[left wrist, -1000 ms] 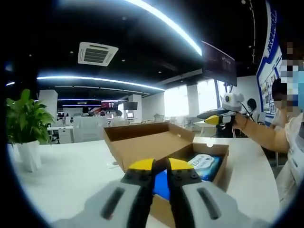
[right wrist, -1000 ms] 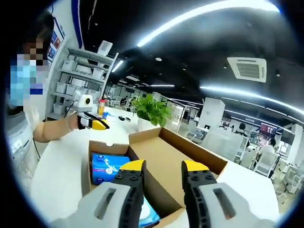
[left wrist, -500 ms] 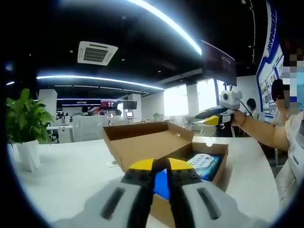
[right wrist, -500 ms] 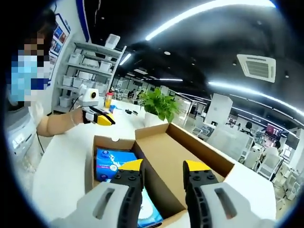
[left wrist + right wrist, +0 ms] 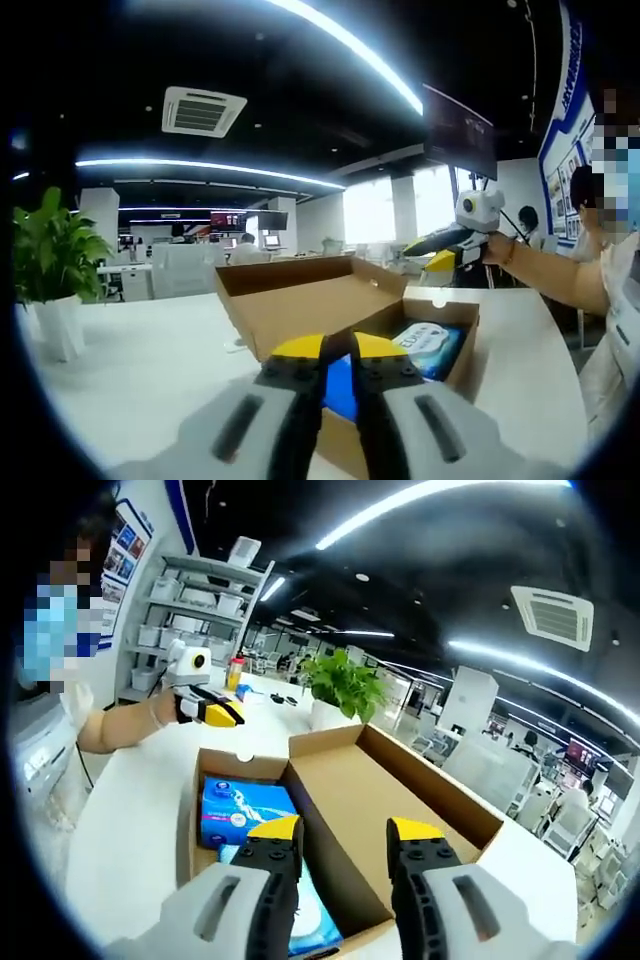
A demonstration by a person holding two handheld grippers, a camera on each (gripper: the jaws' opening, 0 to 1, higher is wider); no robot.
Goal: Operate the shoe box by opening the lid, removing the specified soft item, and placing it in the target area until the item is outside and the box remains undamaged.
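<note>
An open cardboard shoe box (image 5: 446, 308) stands on a white table, with its lid (image 5: 310, 305) folded back flat behind it. Inside lies a soft blue-and-white pack (image 5: 432, 346). My left gripper (image 5: 338, 347) hovers just in front of the box with its yellow-tipped jaws close together and nothing between them. In the right gripper view the same box (image 5: 214, 766) holds the blue pack (image 5: 240, 806), beside the lid (image 5: 372, 802). My right gripper (image 5: 345, 832) hangs over the box with jaws apart and empty. Each gripper also shows across the box: the right gripper (image 5: 442, 250), the left gripper (image 5: 208, 712).
The white table (image 5: 140, 370) spreads around the box. A potted plant (image 5: 48, 262) stands at one end, also seen as the plant (image 5: 345, 685). Shelves (image 5: 190, 620) with boxes line the wall behind a person's arm (image 5: 560, 285).
The right gripper has dipped slightly lower and nearer to the box, so its view shows more of the inside. The left gripper has held still.
</note>
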